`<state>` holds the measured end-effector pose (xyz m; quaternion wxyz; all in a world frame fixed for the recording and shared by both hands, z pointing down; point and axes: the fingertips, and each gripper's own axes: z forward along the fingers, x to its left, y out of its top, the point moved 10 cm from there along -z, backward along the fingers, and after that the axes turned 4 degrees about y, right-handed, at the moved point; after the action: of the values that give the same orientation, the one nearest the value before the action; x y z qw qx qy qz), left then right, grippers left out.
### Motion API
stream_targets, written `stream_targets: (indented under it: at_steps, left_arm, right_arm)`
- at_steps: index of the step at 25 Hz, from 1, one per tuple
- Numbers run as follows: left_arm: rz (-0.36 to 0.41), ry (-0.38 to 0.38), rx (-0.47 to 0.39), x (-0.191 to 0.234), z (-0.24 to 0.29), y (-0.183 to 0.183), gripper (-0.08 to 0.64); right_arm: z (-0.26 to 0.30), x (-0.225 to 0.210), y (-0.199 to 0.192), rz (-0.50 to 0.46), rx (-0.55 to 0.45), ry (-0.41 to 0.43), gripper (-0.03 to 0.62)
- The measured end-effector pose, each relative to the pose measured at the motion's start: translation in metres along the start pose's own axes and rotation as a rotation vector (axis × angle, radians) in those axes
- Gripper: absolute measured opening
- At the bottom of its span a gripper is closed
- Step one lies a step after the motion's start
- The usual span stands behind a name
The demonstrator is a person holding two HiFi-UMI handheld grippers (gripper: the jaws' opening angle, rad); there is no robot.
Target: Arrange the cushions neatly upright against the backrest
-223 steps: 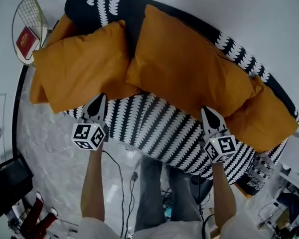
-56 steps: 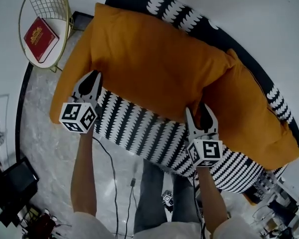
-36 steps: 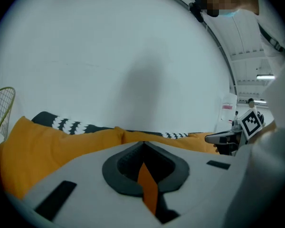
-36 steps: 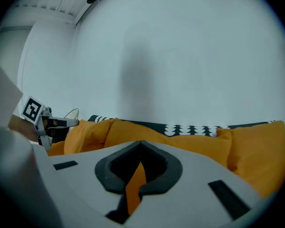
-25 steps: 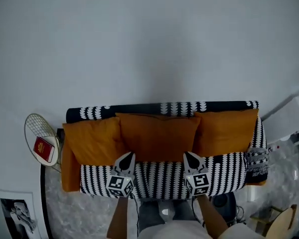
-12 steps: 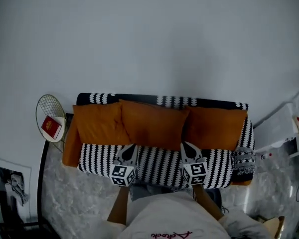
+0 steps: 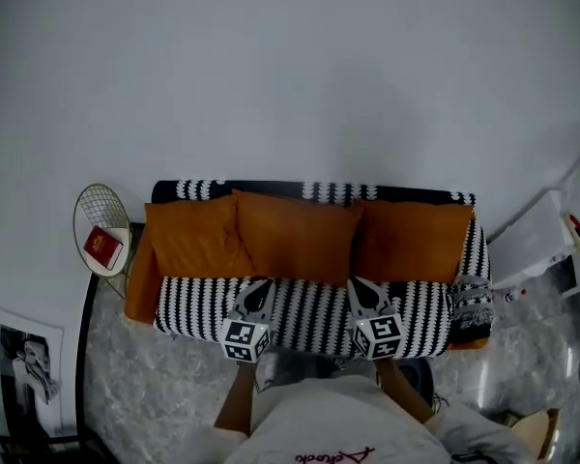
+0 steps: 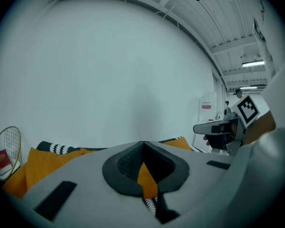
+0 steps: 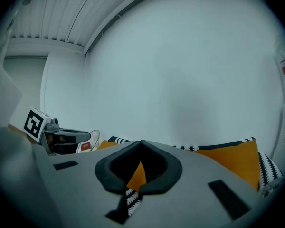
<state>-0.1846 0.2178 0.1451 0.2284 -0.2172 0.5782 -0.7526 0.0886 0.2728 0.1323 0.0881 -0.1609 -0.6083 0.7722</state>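
Note:
Three orange cushions stand upright in a row against the backrest of the black-and-white patterned sofa (image 7: 309, 309): left (image 7: 193, 240), middle (image 7: 295, 240), right (image 7: 413, 244). My left gripper (image 7: 262, 288) and right gripper (image 7: 355, 288) hover side by side in front of the seat, well short of the cushions. Both are shut with nothing in them. In the left gripper view the shut jaws (image 8: 143, 145) point over the cushions at the white wall, and the right gripper (image 8: 213, 127) shows at the side. The right gripper view's jaws (image 9: 141, 144) point the same way.
A gold wire side table (image 7: 101, 230) with a red book (image 7: 103, 247) stands left of the sofa. An orange throw (image 7: 138, 283) drapes the left arm. White furniture (image 7: 541, 249) is at the right, a framed picture (image 7: 19, 356) on the marble floor at the left.
The cushions, loose and tilted earlier, now stand in a straight row. I have stepped back from the sofa, so it looks small. Both grippers stayed shut and drew away from the cushions.

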Motion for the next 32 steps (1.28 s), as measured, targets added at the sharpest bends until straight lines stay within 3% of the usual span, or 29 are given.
stream_targets:
  at_steps: [4,12,18,32]
  left_arm:
    - [-0.006,-0.042,-0.025,0.007,-0.025,-0.005,0.029]
    - [-0.017,-0.128,-0.027,0.039,-0.111,-0.034,0.029]
    - [-0.009,-0.197,-0.014,0.038,-0.173,-0.058,0.029]
    - [0.022,-0.252,-0.039,0.032,-0.244,-0.079,0.029]
  right_arm:
    - [-0.015,0.027,-0.007,0.024,-0.004,-0.049,0.026]
    - [-0.05,0.131,-0.034,0.067,-0.022,-0.153,0.026]
    - [-0.1,0.2,-0.06,0.049,-0.032,-0.205,0.026]
    - [-0.146,0.266,-0.078,0.01,-0.07,-0.251,0.026]
